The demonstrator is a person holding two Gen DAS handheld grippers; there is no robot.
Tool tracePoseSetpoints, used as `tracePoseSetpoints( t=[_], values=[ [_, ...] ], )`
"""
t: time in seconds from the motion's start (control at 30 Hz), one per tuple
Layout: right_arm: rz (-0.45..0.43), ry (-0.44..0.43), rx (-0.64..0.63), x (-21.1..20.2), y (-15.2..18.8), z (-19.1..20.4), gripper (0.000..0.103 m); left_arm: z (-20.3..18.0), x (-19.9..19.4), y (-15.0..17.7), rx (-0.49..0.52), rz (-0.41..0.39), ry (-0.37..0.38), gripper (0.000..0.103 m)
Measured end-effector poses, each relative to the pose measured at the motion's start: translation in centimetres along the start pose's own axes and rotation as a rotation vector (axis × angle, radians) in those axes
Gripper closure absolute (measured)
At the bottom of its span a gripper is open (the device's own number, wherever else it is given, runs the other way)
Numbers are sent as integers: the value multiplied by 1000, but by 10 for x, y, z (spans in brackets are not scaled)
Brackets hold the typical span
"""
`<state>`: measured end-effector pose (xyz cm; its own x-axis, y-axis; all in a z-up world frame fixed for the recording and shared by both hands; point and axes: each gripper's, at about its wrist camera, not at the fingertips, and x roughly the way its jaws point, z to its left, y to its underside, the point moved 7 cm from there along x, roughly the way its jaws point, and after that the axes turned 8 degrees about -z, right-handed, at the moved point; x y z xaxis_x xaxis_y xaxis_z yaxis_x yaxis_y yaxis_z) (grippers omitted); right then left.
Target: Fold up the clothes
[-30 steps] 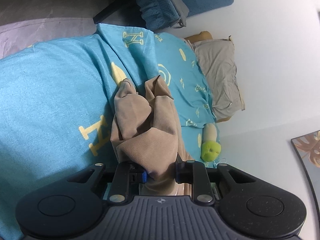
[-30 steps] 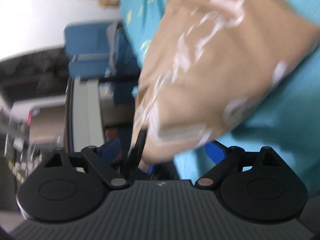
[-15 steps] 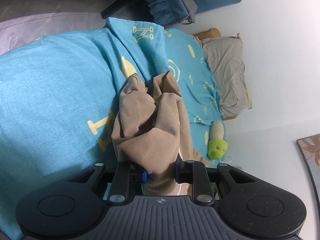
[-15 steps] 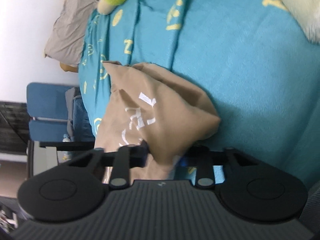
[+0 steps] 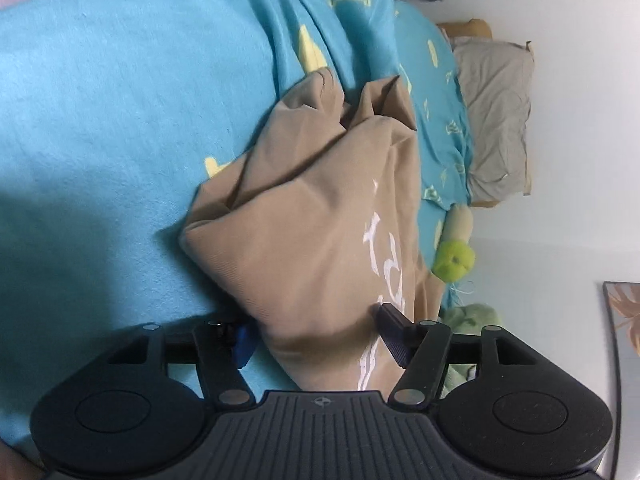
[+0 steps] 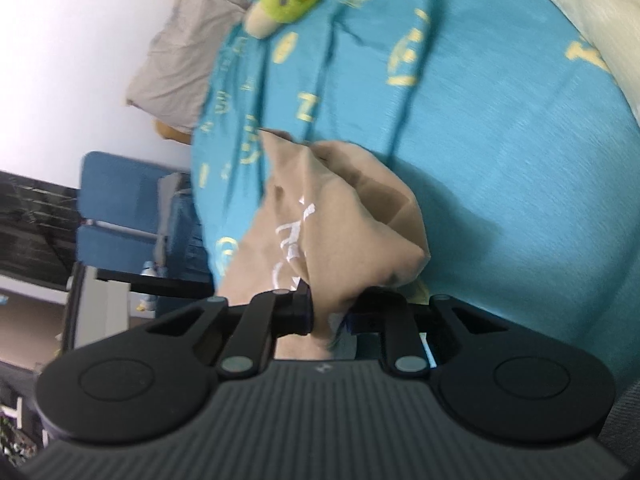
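1. You have one tan garment (image 5: 320,216) with white lettering, bunched in a loose heap on the blue bedspread (image 5: 100,120). It lies between your two grippers, near the middle of the bed.
2. Your left gripper (image 5: 314,330) has its jaws spread wide. The cloth lies in the gap between them and nothing is pinched.
3. Your right gripper (image 6: 331,312) is clenched on a fold of the garment (image 6: 344,232). The fabric is squeezed between the two fingers and puckers just above them.
4. Expect the garment to be light, soft and limp. It will sag and crumple wherever you do not support it, and it will not hold a crease by itself. It looks like matte knit, so I judge it unlikely to slip out of a firm pinch.
5. Take hold at an edge or a corner, not in the bulk of the heap. A grip in the middle gathers several layers and hides the shape. Which edges are hem, shoulder or sleeve cannot be told from these views.
6. Counting what else is here: one bedspread, one grey pillow (image 5: 496,116) by the wall, one plush toy with a green head (image 5: 454,258) beside it, and one blue chair (image 6: 116,216) past the bed's edge in the right view.
7. The heap shows no flat, squared fold, so the folding is not finished.
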<state>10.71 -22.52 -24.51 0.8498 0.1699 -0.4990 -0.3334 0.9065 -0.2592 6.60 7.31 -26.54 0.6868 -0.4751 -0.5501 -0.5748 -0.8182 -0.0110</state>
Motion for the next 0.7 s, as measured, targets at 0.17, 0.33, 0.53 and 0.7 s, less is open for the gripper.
tracePoseSetpoints(
  t=[0.17,0.33,0.53,0.7],
  values=[
    [-41,-28,-87,-9,-5,15,87,-1,-4,-10,-13,-45,21,58],
    [-60,-4,-135,-16,-7,29,88,-22,-21,-17,73,-91,95,78],
    [-75,10,-135,-49,-14,43,88,-71,-49,-9,263,-63,128,81],
    [-90,-26,-91,-94,-41,55,88,-123,-77,16,320,-21,167,81]
  ],
)
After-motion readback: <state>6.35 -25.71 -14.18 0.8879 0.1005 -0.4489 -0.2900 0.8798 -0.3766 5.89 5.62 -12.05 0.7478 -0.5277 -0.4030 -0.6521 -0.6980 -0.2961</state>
